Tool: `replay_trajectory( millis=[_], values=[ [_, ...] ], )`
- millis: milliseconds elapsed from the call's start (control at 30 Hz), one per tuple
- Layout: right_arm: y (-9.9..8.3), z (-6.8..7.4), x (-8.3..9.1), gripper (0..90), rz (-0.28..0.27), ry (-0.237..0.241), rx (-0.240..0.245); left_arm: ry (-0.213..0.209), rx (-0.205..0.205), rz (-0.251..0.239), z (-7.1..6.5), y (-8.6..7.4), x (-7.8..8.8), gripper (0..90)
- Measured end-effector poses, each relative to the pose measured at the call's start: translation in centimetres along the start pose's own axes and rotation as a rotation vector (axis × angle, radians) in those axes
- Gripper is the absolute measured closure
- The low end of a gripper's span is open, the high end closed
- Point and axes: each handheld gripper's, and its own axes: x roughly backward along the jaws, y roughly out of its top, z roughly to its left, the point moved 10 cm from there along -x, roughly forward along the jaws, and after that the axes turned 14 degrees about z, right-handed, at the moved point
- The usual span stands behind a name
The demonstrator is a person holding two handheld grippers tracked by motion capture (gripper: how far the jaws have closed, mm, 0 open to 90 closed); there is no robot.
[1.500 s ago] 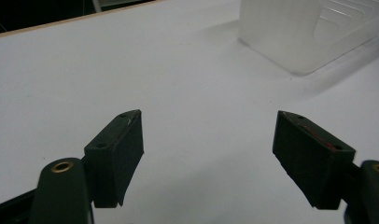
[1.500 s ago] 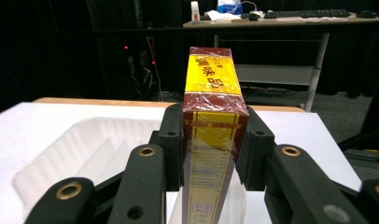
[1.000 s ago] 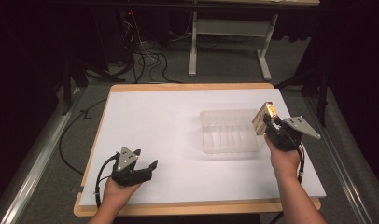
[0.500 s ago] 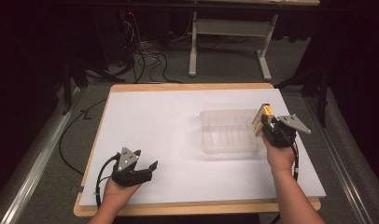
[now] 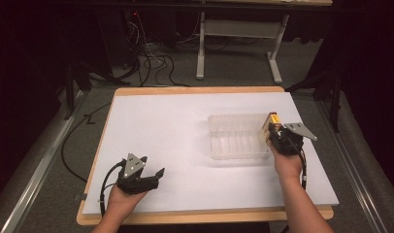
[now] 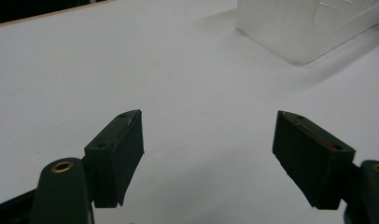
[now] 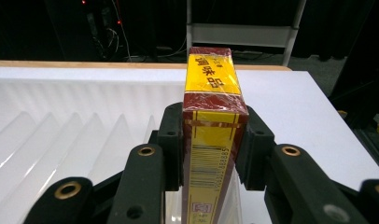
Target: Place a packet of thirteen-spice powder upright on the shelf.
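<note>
While we hold the box (image 7: pixel 211 135) in our right gripper (image 5: pixel 277 138), its black jaws are squeezed tight on the two wide sides. This box is red and yellow and wrapped in shiny clear film. We think it is light and stiff, but the film may be slippery, so a firm squeeze on the flat sides is best. Squeeze too hard and the thin card could dent.

Right now the box hangs over the right end of the clear tray (image 5: pixel 236 145), just above its rim. That tray sits on the white sheet (image 5: pixel 175 131) that covers the table (image 5: pixel 205 90). It has thin ribs inside that make narrow slots, and we guess the box should slide down into one. A rib or the tray's end wall could catch a corner, so the box must go down straight.

Our left gripper (image 5: pixel 151 175) rests near the front left of the sheet, well apart from the tray. Its jaws stand apart with nothing between them. Behind the table we see cables (image 5: pixel 151 63) on the floor and a grey stand (image 5: pixel 238 43).
</note>
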Motion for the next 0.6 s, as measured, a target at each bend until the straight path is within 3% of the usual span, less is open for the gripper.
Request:
replay_trajectory(
  millis=[600],
  values=[
    [-0.67,0.64,-0.41,67.5,0.021,-0.003,0.027,-0.018,-0.003,0.026,-0.36,-0.52,-0.18,25.2]
  ],
)
